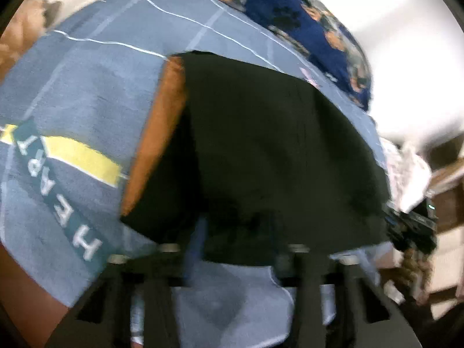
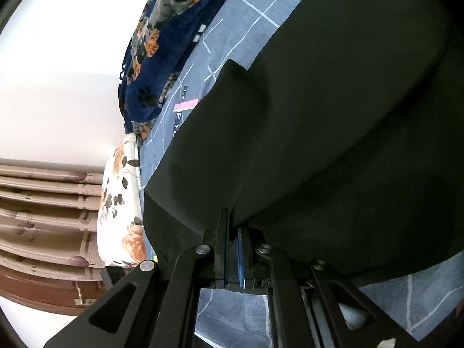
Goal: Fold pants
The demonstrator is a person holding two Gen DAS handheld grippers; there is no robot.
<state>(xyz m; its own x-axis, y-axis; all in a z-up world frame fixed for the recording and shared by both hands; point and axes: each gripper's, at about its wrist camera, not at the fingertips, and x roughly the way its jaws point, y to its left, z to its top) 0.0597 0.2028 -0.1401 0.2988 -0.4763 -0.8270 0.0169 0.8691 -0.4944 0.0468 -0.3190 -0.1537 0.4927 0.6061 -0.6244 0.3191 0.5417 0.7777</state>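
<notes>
Black pants lie spread on a blue-grey printed bedsheet, with an orange strip along their left edge. The picture is blurred. My left gripper is at the near edge of the pants, its jaws a little apart, with the dark hem lying between and over the tips. In the right wrist view the pants fill most of the frame. There my right gripper is shut on a fold of their near edge, which rises from the pinch.
A navy paw-print blanket is bunched along the far side of the bed. A floral pillow lies at the bed's edge, with curtains behind it. A dark device sits by the pants' right corner.
</notes>
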